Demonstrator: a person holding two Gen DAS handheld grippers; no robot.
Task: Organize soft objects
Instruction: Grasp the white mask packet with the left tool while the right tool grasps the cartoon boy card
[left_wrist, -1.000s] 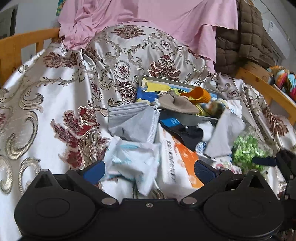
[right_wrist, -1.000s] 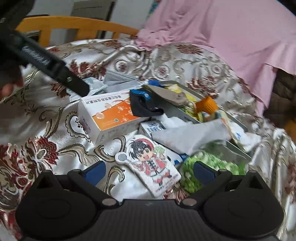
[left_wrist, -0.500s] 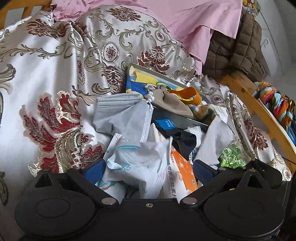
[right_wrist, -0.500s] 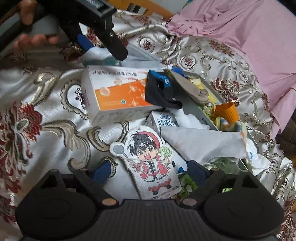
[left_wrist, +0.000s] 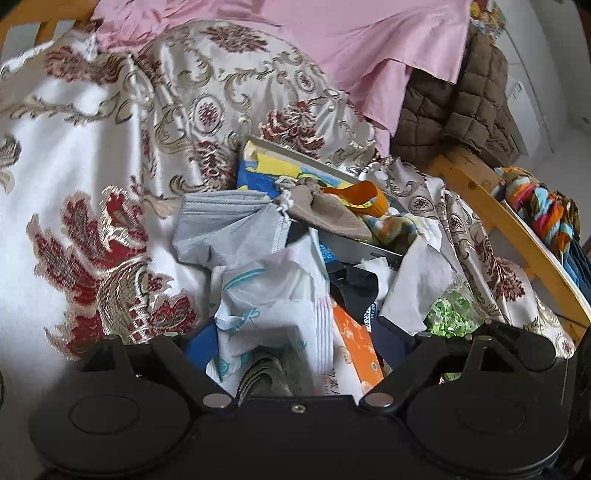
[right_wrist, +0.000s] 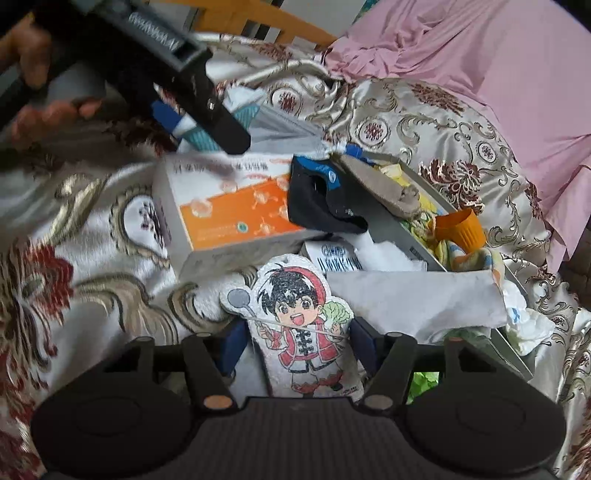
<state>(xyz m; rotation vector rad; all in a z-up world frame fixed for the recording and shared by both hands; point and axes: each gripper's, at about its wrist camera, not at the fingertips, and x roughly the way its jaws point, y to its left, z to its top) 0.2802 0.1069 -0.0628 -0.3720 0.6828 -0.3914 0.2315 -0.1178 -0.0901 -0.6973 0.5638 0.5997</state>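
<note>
Status: early stage. Most soft items lie loose in 1 heap on the brocade bedspread (left_wrist: 92, 155); only a few sit in the grey tray (right_wrist: 391, 229) at the far side of the heap.

1. Left gripper (left_wrist: 295, 339): fingers spread, straddling the crumpled white wrapper (left_wrist: 273, 291). The pads stand beside the wrapper; contact cannot be confirmed.
2. Right gripper (right_wrist: 301, 345): fingers spread on either side of the cartoon-boy cloth patch (right_wrist: 299, 328). The patch lies flat on the bedspread, just in front of the orange-and-white box (right_wrist: 229, 218).

Done, judged from the layout: the tan pouch (left_wrist: 328, 218), an orange cup (right_wrist: 460, 229) and patterned cloth rest in or on the tray.

Remaining: the grey face mask (left_wrist: 229, 232), the wrapper, the black sock (right_wrist: 321, 199), the white tissue sheet (right_wrist: 413, 299), the green crinkled item (left_wrist: 448, 317) and the patch all lie outside or across the tray rim.

Surface and room: the bedspread is glossy, wrinkled and uneven, draped over a wooden frame (left_wrist: 491, 214). A pink sheet (left_wrist: 369, 48) and a brown quilted jacket (left_wrist: 454, 107) are piled at the far edge.
</note>
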